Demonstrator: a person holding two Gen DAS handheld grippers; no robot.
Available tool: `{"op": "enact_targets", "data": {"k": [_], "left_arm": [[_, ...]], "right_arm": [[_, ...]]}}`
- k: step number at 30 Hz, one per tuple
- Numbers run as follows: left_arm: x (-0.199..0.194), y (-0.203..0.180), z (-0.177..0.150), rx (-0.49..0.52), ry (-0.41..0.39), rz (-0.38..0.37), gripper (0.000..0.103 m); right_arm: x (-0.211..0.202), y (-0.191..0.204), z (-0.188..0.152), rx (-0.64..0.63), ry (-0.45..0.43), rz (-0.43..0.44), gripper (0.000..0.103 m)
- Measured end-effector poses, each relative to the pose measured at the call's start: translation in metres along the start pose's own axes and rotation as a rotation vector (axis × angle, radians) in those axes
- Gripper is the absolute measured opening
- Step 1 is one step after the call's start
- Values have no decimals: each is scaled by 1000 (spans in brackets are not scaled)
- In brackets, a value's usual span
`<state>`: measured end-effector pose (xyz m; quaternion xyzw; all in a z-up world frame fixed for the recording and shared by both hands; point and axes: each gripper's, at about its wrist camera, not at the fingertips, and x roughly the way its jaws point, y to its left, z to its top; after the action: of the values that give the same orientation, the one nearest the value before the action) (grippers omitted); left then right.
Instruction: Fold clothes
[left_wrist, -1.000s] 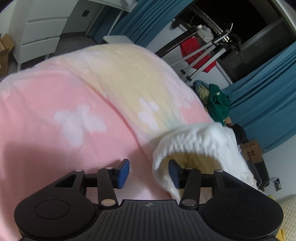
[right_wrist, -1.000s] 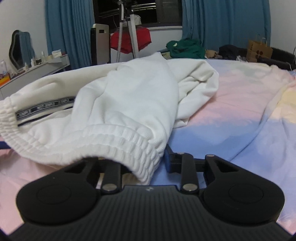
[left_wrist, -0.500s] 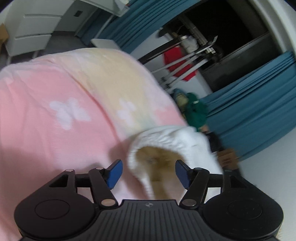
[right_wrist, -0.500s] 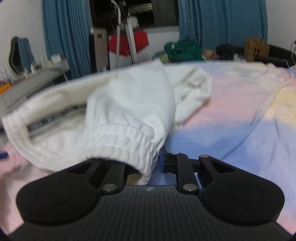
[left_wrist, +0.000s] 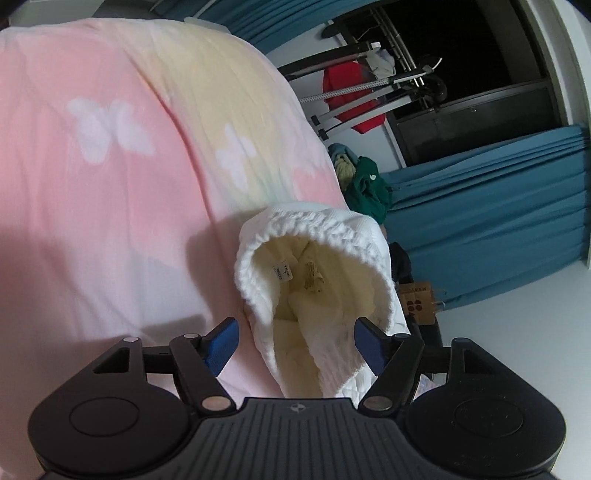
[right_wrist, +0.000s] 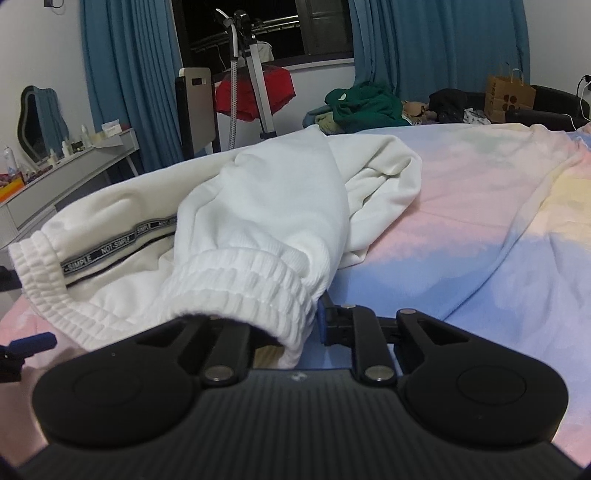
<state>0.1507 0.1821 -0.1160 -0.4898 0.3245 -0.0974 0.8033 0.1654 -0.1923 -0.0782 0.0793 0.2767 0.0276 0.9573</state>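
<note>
White sweatpants (right_wrist: 258, 206) with a black "NOT SIMPLE" stripe lie bunched on the pastel bedspread (right_wrist: 480, 229). My right gripper (right_wrist: 291, 328) is shut on the elastic waistband, which drapes over its left finger. In the left wrist view the waistband opening (left_wrist: 314, 266) faces me, showing the cream lining and a label. My left gripper (left_wrist: 295, 345) is open, its blue pads on either side of the waistband's lower edge, not clamping it. The left gripper's blue pad also shows at the left edge of the right wrist view (right_wrist: 33, 341).
A pile of green clothes (right_wrist: 365, 105) lies at the bed's far edge. A drying rack with a red garment (right_wrist: 255, 92) stands behind. A paper bag (right_wrist: 509, 98) sits on a dark sofa at right. A grey desk (right_wrist: 66, 173) is at left.
My left gripper has opened wider and shifted, so the waistband opening now sits between its pads. The right gripper stays shut on the waistband, and the pants shifted slightly.
</note>
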Motion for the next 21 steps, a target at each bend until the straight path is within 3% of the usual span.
{"op": "enact_targets", "data": {"k": [6, 11, 16, 21], "left_arm": [[14, 5, 4, -29, 16, -39, 71], [29, 9, 12, -109, 61, -74, 71], [40, -4, 14, -74, 67, -84, 70], [41, -11, 11, -37, 49, -69, 71]], "right_arm": [[7, 0, -3, -6, 9, -21, 18], [8, 0, -12, -52, 10, -28, 18], [5, -2, -9, -75, 11, -1, 18], [6, -14, -6, 20, 27, 34, 18]]}}
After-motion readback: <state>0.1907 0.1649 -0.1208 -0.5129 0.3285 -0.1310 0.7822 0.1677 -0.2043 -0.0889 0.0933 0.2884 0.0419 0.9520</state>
